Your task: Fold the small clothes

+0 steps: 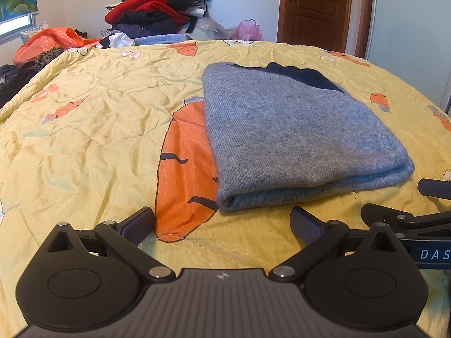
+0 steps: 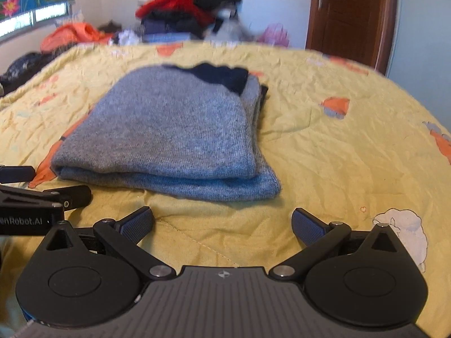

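Observation:
A grey-blue knitted sweater (image 1: pixel 296 132) lies folded into a thick rectangle on the yellow quilt (image 1: pixel 93 140), with a dark navy part at its far end. My left gripper (image 1: pixel 222 222) stands open just short of the fold's near edge, nothing between its fingers. The right wrist view shows the same sweater (image 2: pixel 169 138), folded layers stacked along its right side. My right gripper (image 2: pixel 222 222) is open too, a little back from the sweater's near edge and empty. Each gripper shows at the other view's side: the right one (image 1: pixel 408 219), the left one (image 2: pixel 42 197).
The quilt carries orange carrot prints (image 1: pixel 183 174) and covers a bed. A heap of red, black and dark clothes (image 1: pixel 157 8) is piled at the far edge, with orange fabric (image 1: pixel 48 42) to its left and a pink bag (image 1: pixel 248 29). A brown door (image 1: pixel 313 8) stands beyond.

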